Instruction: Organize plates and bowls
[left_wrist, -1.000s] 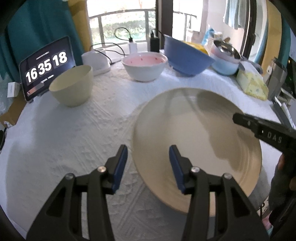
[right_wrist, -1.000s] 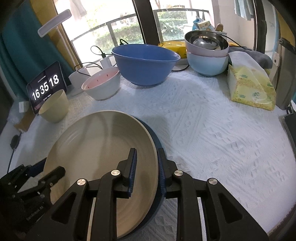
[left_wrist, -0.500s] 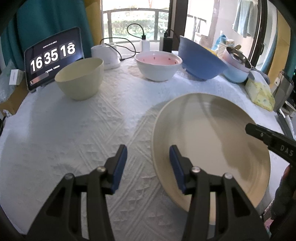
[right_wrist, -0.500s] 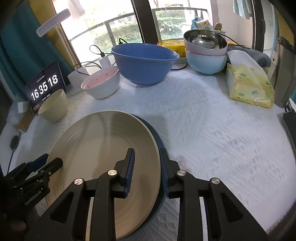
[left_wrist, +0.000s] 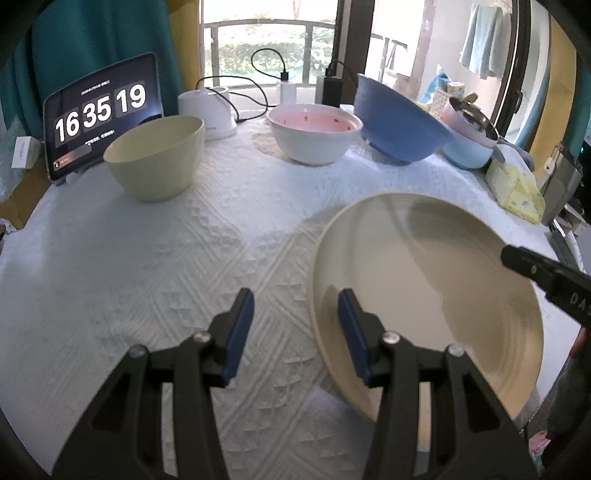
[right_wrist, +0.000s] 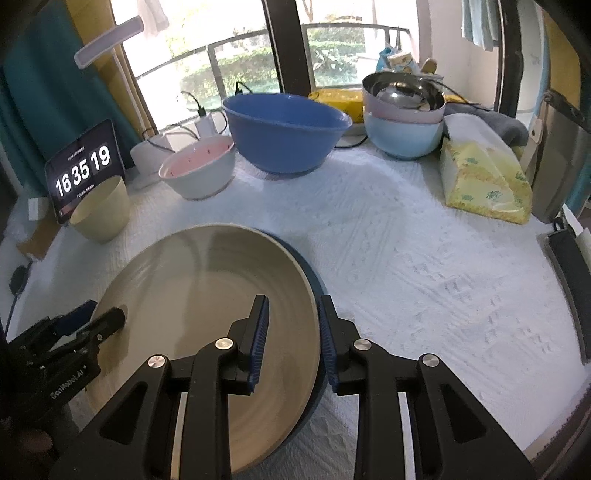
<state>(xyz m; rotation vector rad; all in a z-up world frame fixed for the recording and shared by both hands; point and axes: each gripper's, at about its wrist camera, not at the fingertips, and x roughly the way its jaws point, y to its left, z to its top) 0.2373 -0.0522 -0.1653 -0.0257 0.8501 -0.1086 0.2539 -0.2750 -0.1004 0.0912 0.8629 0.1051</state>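
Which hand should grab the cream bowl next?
Left, probably. The left gripper is open and holds nothing, with the cream bowl ahead on its side. The right gripper, whose jaws have just been opening, straddles the rim of the beige plate, farther from the bowl.

The tablet (left_wrist: 101, 122) propped at the far left of the surface shows a clock in big white digits on a dark screen: "16 35 19". The same reading, "16 35 19", appears on it in the right wrist view (right_wrist: 84, 170). Smaller lines of writing sit above and below the digits, too fine to read.

The left gripper (right_wrist: 92, 321), seen from the right wrist camera, carries white lettering along its black arm: "GenRobot.AI".

The right gripper (left_wrist: 546, 273), seen from the left wrist camera, bears pale embossed letters "DA", cut off by the picture's edge.

The yellow tissue pack (right_wrist: 484, 177) has green printed marks that cannot be read.
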